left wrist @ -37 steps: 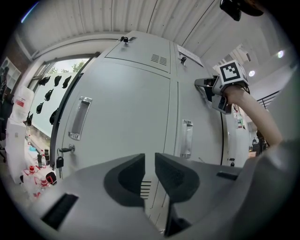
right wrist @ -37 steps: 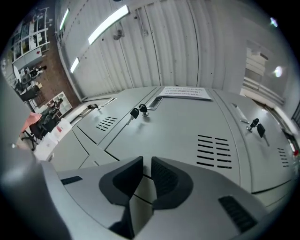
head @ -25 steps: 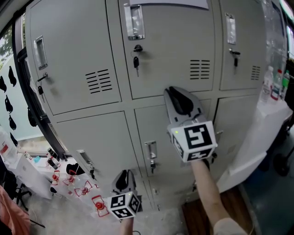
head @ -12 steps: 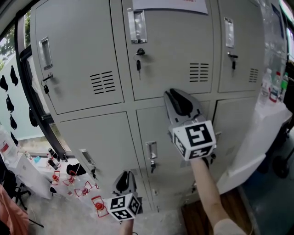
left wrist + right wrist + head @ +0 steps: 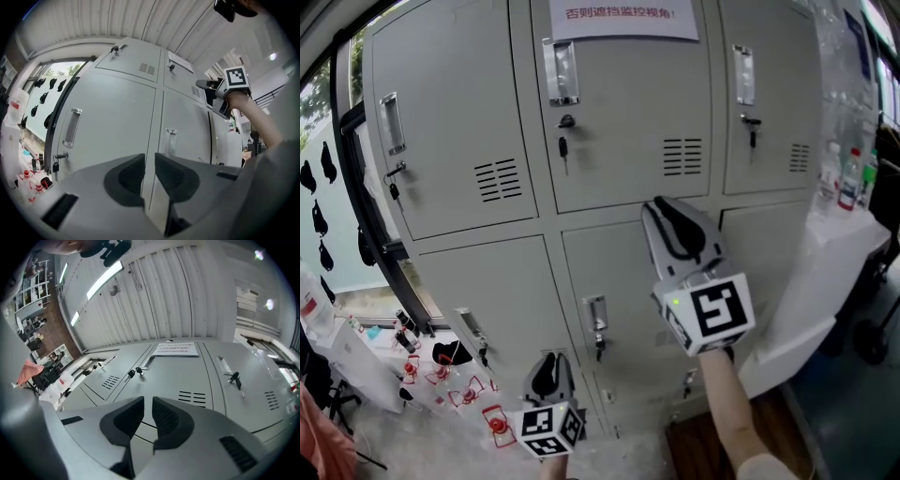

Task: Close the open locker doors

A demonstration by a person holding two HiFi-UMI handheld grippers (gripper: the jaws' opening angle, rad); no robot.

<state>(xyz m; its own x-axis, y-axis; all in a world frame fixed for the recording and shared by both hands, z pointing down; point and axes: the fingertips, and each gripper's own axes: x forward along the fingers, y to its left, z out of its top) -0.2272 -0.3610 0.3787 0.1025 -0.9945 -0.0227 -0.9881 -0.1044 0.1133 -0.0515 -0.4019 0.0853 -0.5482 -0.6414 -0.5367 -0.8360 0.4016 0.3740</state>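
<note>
A bank of grey lockers (image 5: 619, 112) fills the head view, and every door I see lies flush with the frame. My right gripper (image 5: 662, 206) is raised in front of the lower middle door (image 5: 605, 267), near its top edge, jaws shut and empty. In its own view the right gripper (image 5: 148, 401) points up at the upper middle door (image 5: 178, 371). My left gripper (image 5: 549, 364) hangs low before the bottom row, shut on nothing. The left gripper (image 5: 150, 159) faces the seam between two lower doors (image 5: 159, 122). A darker seam (image 5: 209, 140) runs beside the right-hand door; whether that door is ajar I cannot tell.
Keys (image 5: 563, 145) hang from several locks. A paper notice (image 5: 623, 17) is stuck on the top middle door. A white-covered table (image 5: 825, 272) with bottles (image 5: 848, 178) stands at the right. A dark window frame (image 5: 361, 197) and red floor clutter (image 5: 495, 422) are at the left.
The right gripper has shifted a little down and right in the head view. The view has tipped upward, bringing the notice fully in. The left gripper sits almost where it was.
</note>
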